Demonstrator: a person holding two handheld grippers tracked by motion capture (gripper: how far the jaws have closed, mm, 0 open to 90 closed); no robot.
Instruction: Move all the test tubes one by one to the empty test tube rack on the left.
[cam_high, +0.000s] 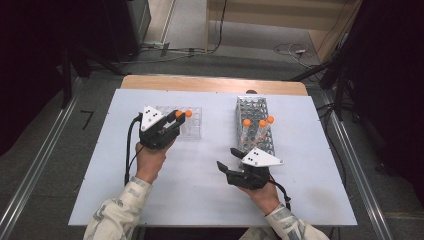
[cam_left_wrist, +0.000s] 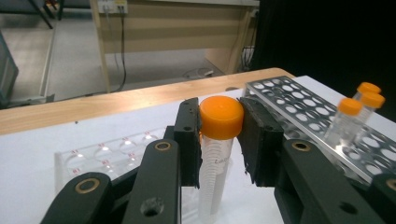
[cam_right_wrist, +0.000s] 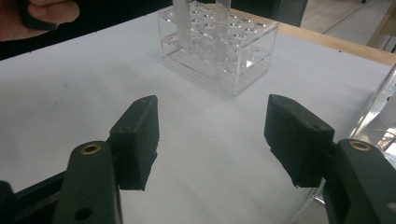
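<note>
— Where was the tube when you paused?

— My left tongs were clamped on the orange-capped tube by its cap. It stood upright, long axis vertical, with the clear rack directly below and just ahead of those tongs.

— And the other side?

— My right tongs stood wide with nothing between them, near the steel rack, well apart from the clear one. The left was nearer.

— Any writing?

— Faint print on the tube wall; I couldn't read it.
</note>
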